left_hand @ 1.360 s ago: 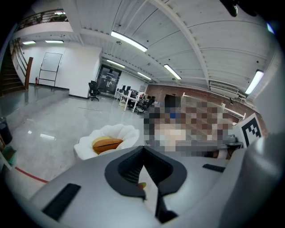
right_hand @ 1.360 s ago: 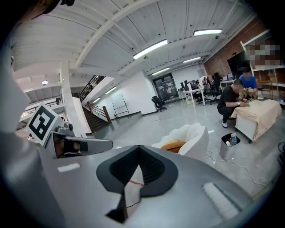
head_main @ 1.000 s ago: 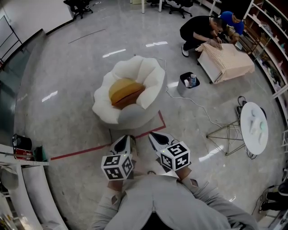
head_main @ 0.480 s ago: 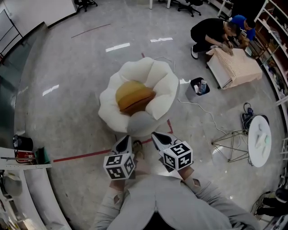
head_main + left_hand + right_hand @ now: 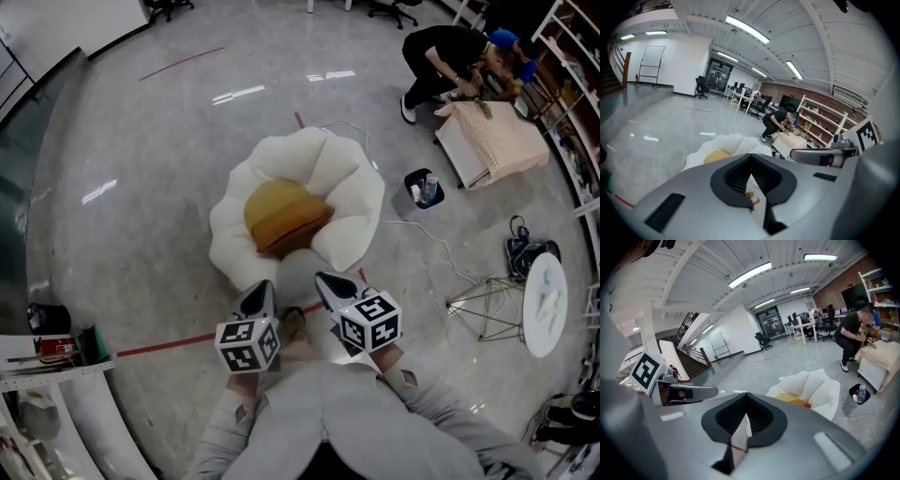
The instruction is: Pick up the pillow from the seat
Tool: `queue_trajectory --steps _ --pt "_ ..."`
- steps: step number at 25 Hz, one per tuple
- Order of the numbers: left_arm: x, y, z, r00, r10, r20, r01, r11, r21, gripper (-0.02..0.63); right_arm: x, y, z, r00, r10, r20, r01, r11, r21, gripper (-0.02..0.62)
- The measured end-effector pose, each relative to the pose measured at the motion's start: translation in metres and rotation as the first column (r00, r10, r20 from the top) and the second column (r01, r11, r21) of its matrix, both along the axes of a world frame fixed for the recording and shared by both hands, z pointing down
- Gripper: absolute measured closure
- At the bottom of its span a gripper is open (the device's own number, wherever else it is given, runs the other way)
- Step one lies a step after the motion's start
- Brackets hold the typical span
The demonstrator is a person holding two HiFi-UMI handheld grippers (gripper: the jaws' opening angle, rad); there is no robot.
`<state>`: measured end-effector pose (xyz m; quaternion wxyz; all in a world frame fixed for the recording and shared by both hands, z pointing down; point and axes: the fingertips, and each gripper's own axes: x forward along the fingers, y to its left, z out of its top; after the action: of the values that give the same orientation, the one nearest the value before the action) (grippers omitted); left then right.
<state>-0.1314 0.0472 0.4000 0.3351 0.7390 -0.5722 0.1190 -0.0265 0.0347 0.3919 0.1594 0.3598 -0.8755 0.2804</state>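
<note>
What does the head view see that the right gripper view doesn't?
Only the head view: the round table and the wearer's grey sleeves. Only the right gripper view: the ceiling lights and the stairs. Both: the white chair, the yellow pillow in it, the crouching person and the black bin.

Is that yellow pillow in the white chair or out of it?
In. The yellow pillow rests in the hollow of the white chair, whose puffy sides surround it.
</note>
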Motion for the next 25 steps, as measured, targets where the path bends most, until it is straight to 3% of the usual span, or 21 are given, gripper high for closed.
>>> queue_trajectory --steps 8,16,25 --pt "-0.016 -0.058 0.012 0.998 0.055 0.002 -0.055 0.998 -0.020 0.600 -0.014 -0.058 0.004 0.999 0.051 -0.009 -0.051 0.999 -0.009 0.595" --pt "-0.020 -0.087 0.035 0.996 0.093 -0.010 -0.093 0.994 -0.057 0.600 -0.015 -0.076 0.016 0.995 0.088 -0.038 -0.089 0.995 -0.044 0.595" --pt "-0.017 -0.117 0.083 0.996 0.088 0.018 -0.085 0.990 -0.114 0.600 -0.011 -0.113 0.067 0.995 0.051 -0.085 -0.058 0.995 -0.083 0.595"
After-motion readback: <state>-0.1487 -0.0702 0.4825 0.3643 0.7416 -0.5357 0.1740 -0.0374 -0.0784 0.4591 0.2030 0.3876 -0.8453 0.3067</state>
